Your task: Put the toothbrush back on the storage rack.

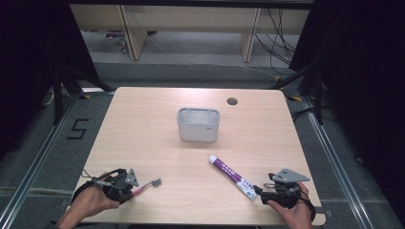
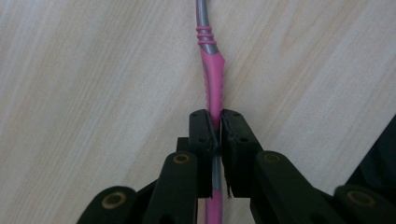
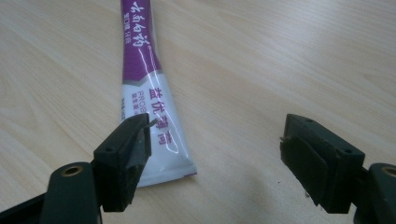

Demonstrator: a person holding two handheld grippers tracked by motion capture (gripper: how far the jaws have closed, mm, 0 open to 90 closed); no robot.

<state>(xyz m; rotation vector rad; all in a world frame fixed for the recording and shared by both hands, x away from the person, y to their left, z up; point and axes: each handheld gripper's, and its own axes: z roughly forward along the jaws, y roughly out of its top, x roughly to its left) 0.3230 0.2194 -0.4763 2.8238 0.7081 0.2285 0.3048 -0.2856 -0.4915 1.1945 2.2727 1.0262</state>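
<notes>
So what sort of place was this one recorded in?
Probably a lab or recording studio, not a home: a bare wooden table inside black curtains, loose cables along the floor, and a taped floor number.

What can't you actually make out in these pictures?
- Inside of the grey plastic tub: high view, hidden by its walls.
- Pink-and-grey toothbrush bristles: left gripper view, cut off at the top edge.
- Purple-and-white toothpaste tube cap: right gripper view, cut off at the top edge; its small print is too blurred to read.

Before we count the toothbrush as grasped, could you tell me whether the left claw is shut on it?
Shut on it: the left claw has both pads pressed against the pink handle of the toothbrush.
</notes>
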